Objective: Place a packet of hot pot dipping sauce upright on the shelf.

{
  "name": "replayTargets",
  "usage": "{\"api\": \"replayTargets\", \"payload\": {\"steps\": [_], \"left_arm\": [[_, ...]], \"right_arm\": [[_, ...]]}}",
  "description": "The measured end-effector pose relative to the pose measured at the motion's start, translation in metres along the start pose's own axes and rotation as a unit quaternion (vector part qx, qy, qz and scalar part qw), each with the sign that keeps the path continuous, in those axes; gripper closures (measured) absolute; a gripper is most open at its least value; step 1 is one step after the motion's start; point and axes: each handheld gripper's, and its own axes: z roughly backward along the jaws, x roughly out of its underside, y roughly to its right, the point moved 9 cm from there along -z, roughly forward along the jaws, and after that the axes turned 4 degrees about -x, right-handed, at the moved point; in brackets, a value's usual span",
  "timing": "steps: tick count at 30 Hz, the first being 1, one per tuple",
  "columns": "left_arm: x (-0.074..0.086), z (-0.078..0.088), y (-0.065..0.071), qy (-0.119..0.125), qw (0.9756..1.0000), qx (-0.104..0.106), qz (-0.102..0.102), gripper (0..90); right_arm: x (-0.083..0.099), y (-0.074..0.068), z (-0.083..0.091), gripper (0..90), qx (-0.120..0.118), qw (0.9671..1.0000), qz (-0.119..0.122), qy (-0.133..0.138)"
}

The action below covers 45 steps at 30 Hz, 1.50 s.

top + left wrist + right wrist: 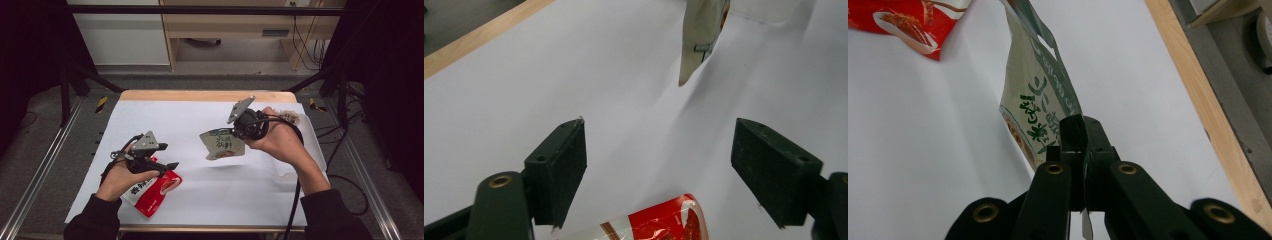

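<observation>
We see the right gripper (1079, 135) clamped on the edge of a green-and-cream pouch (223, 144), which hangs from its jaws, apparently clear of the white sheet (210, 195). The left gripper (659, 165) stands wide open with nothing between its pads, and the red pouch (659, 224) lies on the sheet just beneath it.

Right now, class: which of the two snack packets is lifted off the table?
The green-and-cream packet, pinched in the shut right gripper, hangs above the white sheet. The red packet lies flat beneath the open left gripper.
</observation>
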Motion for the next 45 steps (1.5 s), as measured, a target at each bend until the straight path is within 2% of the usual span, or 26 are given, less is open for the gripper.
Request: {"api": "replayTargets", "payload": {"steps": [5,13,21,30,38,45], "left_arm": [[0.003,-0.003,-0.001,-0.006,1.0,-0.002,0.005,17.7],[0.007,-0.006,-0.001,-0.014,0.9999,0.0,0.006,14.4],[0.009,-0.009,0.001,-0.019,0.9998,0.001,0.004,13.9],[0.012,-0.01,0.0,-0.024,0.9997,-0.003,0.003,13.5],[0.009,-0.008,-0.004,-0.015,0.9997,-0.015,0.007,13.4],[0.01,-0.008,-0.004,-0.017,0.9997,-0.018,0.004,13.4]], "right_arm": [[0.002,0.008,0.01,90.0,0.011,0.9999,-0.003,0.006],[0.011,0.022,0.03,90.0,0.032,0.9988,-0.017,0.032],[0.019,0.03,0.049,90.0,0.048,0.9976,-0.029,0.04],[0.027,0.045,0.075,90.0,0.069,0.9948,-0.048,0.058],[0.044,0.058,0.095,90.0,0.086,0.992,-0.066,0.064],[0.062,0.07,0.102,90.0,0.096,0.9901,-0.079,0.066]]}}
